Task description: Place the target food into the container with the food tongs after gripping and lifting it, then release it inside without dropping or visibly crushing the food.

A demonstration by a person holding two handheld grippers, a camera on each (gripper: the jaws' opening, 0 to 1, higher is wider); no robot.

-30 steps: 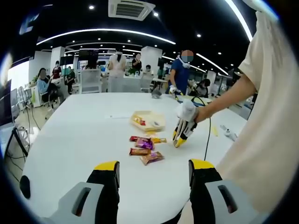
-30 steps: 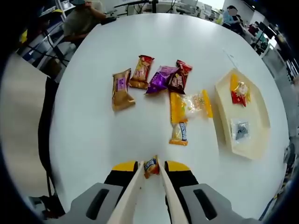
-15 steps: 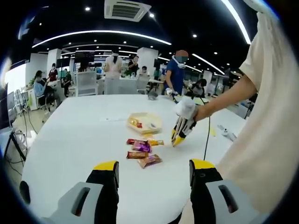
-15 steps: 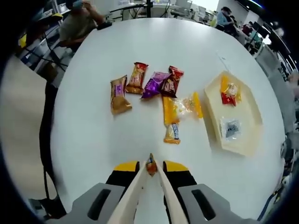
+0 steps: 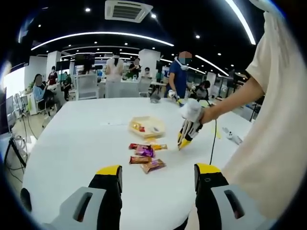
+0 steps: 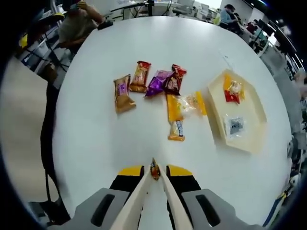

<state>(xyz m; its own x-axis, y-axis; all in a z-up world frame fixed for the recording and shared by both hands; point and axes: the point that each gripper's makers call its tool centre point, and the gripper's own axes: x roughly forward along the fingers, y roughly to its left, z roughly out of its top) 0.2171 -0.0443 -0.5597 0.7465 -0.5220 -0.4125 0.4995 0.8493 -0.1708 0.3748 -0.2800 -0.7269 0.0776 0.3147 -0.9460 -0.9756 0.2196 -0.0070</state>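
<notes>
Right tool (image 6: 154,173) clamps food tongs (image 6: 144,196) w/ a small candy (image 6: 154,170) pinched at tips, label unreadable, above counter (image 6: 96,134) short of tray (image 6: 249,115); left tool (image 5: 158,175) open, empty.

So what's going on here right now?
The right gripper holds cream food tongs pinched on a small orange-wrapped candy, above the white round table. The cream tray already holds two wrapped snacks. Several more wrapped snacks lie loose nearby. The left gripper hangs open, holding nothing.
</notes>
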